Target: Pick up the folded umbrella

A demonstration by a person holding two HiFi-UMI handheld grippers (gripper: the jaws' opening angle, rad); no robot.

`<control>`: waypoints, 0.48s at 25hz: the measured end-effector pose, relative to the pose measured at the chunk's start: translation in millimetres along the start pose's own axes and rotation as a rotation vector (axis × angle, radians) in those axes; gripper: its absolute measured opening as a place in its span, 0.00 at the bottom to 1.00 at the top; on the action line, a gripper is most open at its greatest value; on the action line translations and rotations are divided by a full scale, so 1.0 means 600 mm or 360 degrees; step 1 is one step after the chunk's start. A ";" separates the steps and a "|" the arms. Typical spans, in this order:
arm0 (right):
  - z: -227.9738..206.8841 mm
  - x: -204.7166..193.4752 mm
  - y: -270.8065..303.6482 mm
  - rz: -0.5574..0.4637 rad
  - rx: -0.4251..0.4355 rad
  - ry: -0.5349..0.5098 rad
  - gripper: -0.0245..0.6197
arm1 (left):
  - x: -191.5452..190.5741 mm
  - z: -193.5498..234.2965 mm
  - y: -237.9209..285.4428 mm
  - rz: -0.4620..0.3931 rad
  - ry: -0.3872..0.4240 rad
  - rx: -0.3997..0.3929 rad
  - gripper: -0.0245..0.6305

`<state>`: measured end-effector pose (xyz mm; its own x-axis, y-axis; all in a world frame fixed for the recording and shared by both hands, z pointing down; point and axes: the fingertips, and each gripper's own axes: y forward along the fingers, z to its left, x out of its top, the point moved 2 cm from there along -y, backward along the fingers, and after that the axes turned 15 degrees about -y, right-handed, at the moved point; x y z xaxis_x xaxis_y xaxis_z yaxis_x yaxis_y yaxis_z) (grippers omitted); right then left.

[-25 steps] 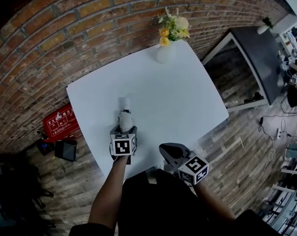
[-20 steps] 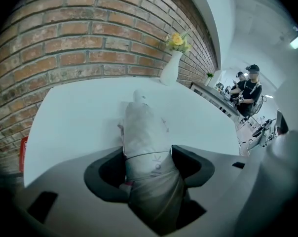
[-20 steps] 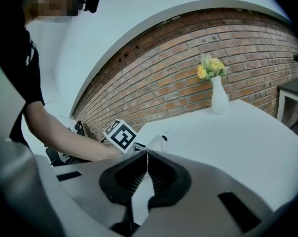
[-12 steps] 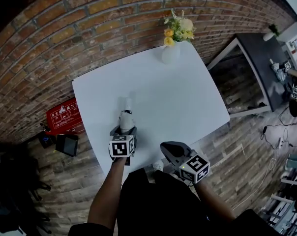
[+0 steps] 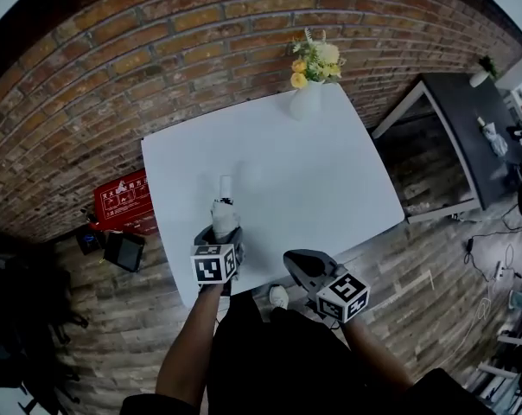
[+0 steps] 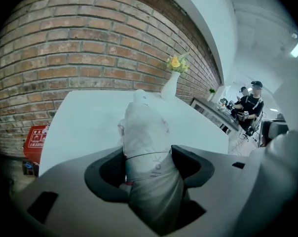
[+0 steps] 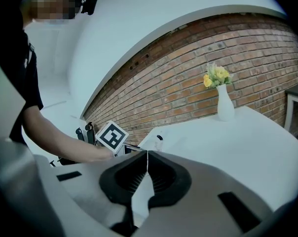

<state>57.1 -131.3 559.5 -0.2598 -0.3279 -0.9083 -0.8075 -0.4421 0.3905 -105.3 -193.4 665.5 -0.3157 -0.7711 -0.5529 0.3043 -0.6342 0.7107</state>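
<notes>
The folded umbrella (image 5: pixel 223 204) is pale grey-white in its sleeve and points away from me over the near left part of the white table (image 5: pixel 321 180). My left gripper (image 5: pixel 218 234) is shut on its near end. In the left gripper view the umbrella (image 6: pixel 145 127) fills the gap and both pads press its sides, with its far tip raised above the tabletop. My right gripper (image 5: pixel 297 263) hovers off the table's near edge, shut and empty; in the right gripper view its jaw tips (image 7: pixel 147 154) meet.
A white vase of yellow flowers (image 5: pixel 308 93) stands at the table's far edge by the brick wall. A red box (image 5: pixel 127 201) and a black object (image 5: pixel 123 251) lie on the floor to the left. A dark table (image 5: pixel 455 119) stands to the right, with people (image 6: pixel 250 102) beyond.
My left gripper has risen a little with the umbrella in it. The right gripper has drifted slightly, still shut.
</notes>
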 end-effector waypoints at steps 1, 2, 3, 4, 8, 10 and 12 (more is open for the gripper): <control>0.001 0.000 -0.004 -0.0008 0.0008 -0.0006 0.07 | -0.002 -0.002 -0.006 -0.0016 -0.0011 0.0006 0.46; 0.002 0.000 -0.008 -0.0015 0.0017 -0.0013 0.07 | -0.005 -0.004 -0.012 -0.0032 -0.0023 0.0011 0.46; 0.004 -0.001 -0.013 -0.0022 0.0025 -0.0020 0.07 | -0.007 -0.006 -0.019 -0.0050 -0.0033 0.0014 0.46; 0.005 -0.001 -0.017 -0.0028 0.0033 -0.0027 0.07 | -0.008 -0.009 -0.026 -0.0067 -0.0041 0.0018 0.46; 0.012 -0.003 -0.037 -0.0048 0.0063 -0.0050 0.07 | -0.016 -0.020 -0.057 -0.0135 -0.0077 0.0030 0.46; 0.016 -0.006 -0.046 -0.0062 0.0084 -0.0060 0.07 | -0.021 -0.026 -0.072 -0.0173 -0.0102 0.0037 0.46; 0.019 -0.008 -0.055 -0.0074 0.0106 -0.0072 0.07 | -0.026 -0.033 -0.087 -0.0205 -0.0113 0.0047 0.46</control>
<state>79.1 -105.5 549.2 -0.2436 -0.2697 -0.9316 -0.8521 -0.3992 0.3384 -98.1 -149.3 628.5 -0.4135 -0.6770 -0.6089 0.2310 -0.7248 0.6490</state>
